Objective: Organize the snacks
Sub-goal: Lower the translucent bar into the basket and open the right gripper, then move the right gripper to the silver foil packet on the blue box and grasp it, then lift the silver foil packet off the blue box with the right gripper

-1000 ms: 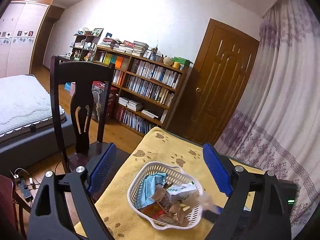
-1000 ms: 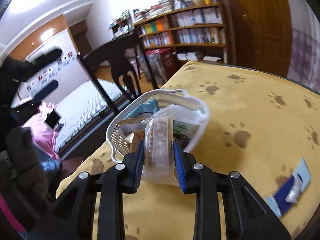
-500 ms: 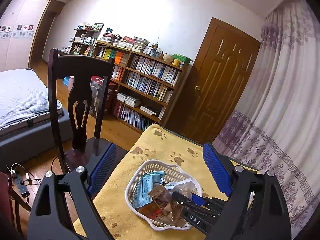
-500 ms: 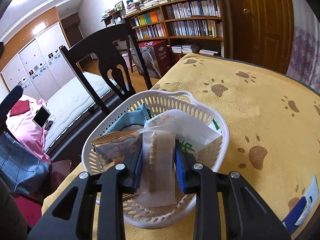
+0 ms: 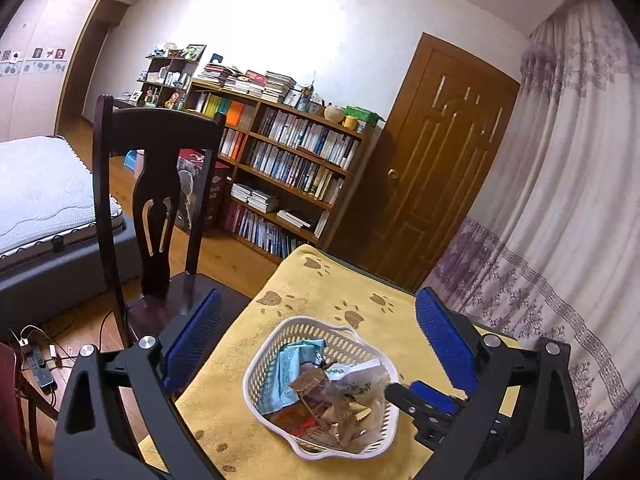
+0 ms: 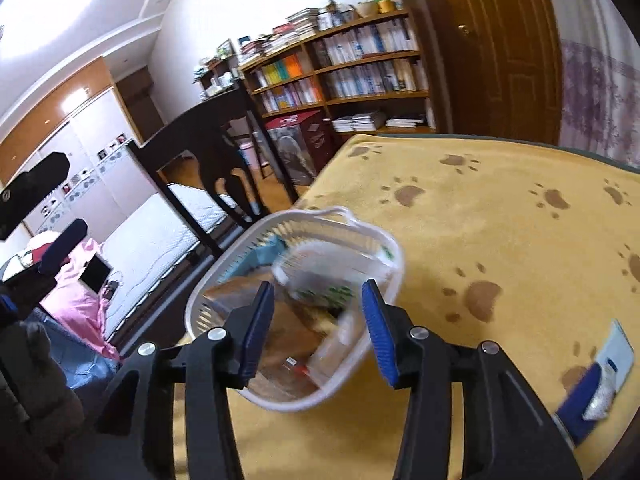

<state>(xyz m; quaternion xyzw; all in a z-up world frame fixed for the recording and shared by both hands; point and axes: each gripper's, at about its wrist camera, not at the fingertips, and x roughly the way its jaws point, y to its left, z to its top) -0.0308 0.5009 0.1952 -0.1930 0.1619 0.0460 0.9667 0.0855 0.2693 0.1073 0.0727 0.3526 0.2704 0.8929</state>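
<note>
Both pairs of tongs are spread and pinch nothing: the left tongs [image 5: 318, 344] hang above the basket [image 5: 264, 368], the right tongs [image 6: 318, 330] just before it. A blue packet [image 6: 600, 384], lying on the tabletop [image 6: 500, 240] right of the right tongs, is judged light, crinkly and slippery, best pinched across its flat middle.

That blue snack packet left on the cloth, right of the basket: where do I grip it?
Take the blue packet across its narrow width near the middle, coming down from above with the open right gripper. It lies flat on the yellow cloth, long and thin, clear of the white basket.
</note>
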